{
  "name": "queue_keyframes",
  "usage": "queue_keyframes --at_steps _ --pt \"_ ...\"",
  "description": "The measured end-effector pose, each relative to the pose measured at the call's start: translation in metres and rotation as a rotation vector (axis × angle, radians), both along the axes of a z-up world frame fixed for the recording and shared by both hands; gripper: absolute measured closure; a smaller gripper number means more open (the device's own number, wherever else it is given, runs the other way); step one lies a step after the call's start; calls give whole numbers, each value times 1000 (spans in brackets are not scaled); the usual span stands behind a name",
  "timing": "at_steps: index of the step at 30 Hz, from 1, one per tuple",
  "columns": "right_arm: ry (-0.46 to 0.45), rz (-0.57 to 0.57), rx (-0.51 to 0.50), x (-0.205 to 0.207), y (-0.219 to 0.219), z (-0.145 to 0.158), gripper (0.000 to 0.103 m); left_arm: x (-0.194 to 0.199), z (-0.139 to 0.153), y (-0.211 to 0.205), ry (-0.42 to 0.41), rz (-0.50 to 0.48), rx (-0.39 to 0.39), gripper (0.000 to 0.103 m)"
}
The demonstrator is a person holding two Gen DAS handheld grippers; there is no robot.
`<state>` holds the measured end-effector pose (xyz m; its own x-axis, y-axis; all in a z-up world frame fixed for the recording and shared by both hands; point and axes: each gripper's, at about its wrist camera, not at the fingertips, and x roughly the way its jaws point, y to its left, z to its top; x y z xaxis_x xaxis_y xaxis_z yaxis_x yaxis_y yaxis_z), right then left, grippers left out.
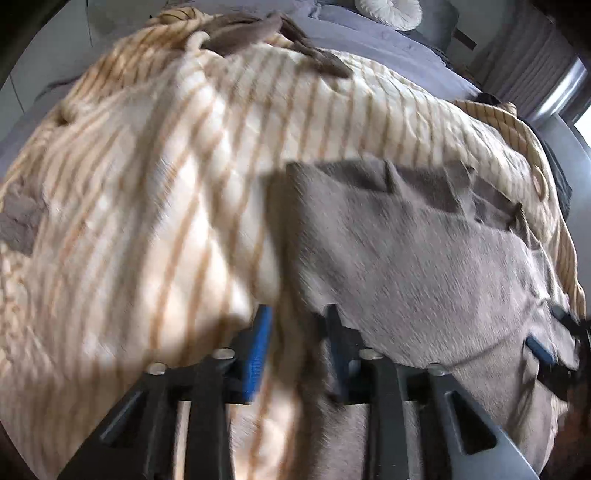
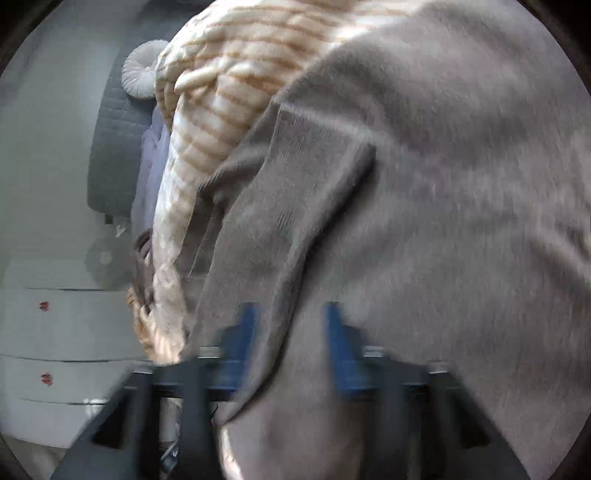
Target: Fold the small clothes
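Underneath everything lies the cream quilted bedspread with tan stripes (image 1: 147, 206), covering the bed and taking up most of the left wrist view. On it rests the grey-brown soft knit garment (image 1: 424, 266), spread fairly flat toward the right side, with darker folded-over flaps along its far edge. The step in hand looks like gathering the near edge for a fold. The left tongs (image 1: 297, 343) stand spread, blue pads apart, with the garment's near corner and a strip of bedspread between them; whether cloth is actually gripped I cannot tell. The right tongs (image 2: 290, 343) are also spread, a ridge of grey cloth running up between the pads, blurred by motion. Next, I judge, both tongs need to close on the edge and carry it over the far side evenly. Nearby, a darker brown cloth (image 1: 251, 31) lies crumpled at the bedspread's far end, well apart. A round white pleated cushion (image 2: 142, 68) sits by the grey headboard (image 2: 110, 147). Nothing blocks the fold.
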<state>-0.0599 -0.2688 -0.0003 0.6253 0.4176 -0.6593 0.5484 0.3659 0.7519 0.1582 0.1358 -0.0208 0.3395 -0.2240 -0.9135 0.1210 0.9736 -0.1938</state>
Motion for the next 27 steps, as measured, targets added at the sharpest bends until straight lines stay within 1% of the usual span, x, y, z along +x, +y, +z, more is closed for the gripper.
queue_keyframes --at_steps 1,2,3,4,6,7,8,9,10,11,12,13,14,15,17,19,20,22,23,25,26,27 --pt "-17 49 22 6 18 1 38 8 1 5 -12 22 9 19" --pt "-30 94 56 12 39 -5 38 13 3 8 -34 39 7 16" --pt "-40 137 100 22 63 -13 38 19 5 10 -51 43 -5 16" --pt "-46 166 136 27 77 -21 38 28 4 10 -42 31 -26 16" --pt "-46 244 214 39 123 -31 38 43 -2 6 -9 17 -52 17" --pt "-41 258 237 39 140 -37 38 50 -7 5 6 10 -64 22" --pt "-34 273 268 47 160 -45 38 54 -10 5 18 5 -64 51" --pt "-26 277 282 52 171 -51 38 59 -18 3 40 -1 -48 81" --pt "-24 270 291 54 179 -55 38 63 -23 2 65 -3 -44 83" --pt "-30 253 295 54 182 -57 38 66 -24 4 65 2 -61 90" --pt "-35 234 303 59 186 -60 41 67 -22 5 61 0 -77 91" --pt "-35 222 316 58 187 -60 54 66 -20 8 57 -12 -88 91" --pt "-32 214 327 57 185 -61 88 66 -17 12 48 -23 -96 98" --pt "-30 198 347 57 187 -62 96 66 -13 18 33 -42 -101 98" --pt "-38 178 340 49 188 -57 97 72 -11 23 32 -71 -97 98" --pt "-39 176 344 43 200 -56 97 74 -14 25 27 -88 -48 98" --pt "-28 174 348 51 208 -59 97 75 -16 27 30 -88 -38 98" --pt "6 177 351 46 220 -68 97 75 -20 35 39 -74 -37 98" --pt "25 182 336 44 225 -72 97 71 -22 42 40 -64 -40 98" --pt "48 210 308 44 228 -74 96 70 -23 41 40 -59 -37 98" --pt "57 229 290 43 225 -70 94 69 -22 41 36 -60 -29 98" --pt "73 270 253 44 219 -61 84 67 -20 39 32 -62 -20 98"
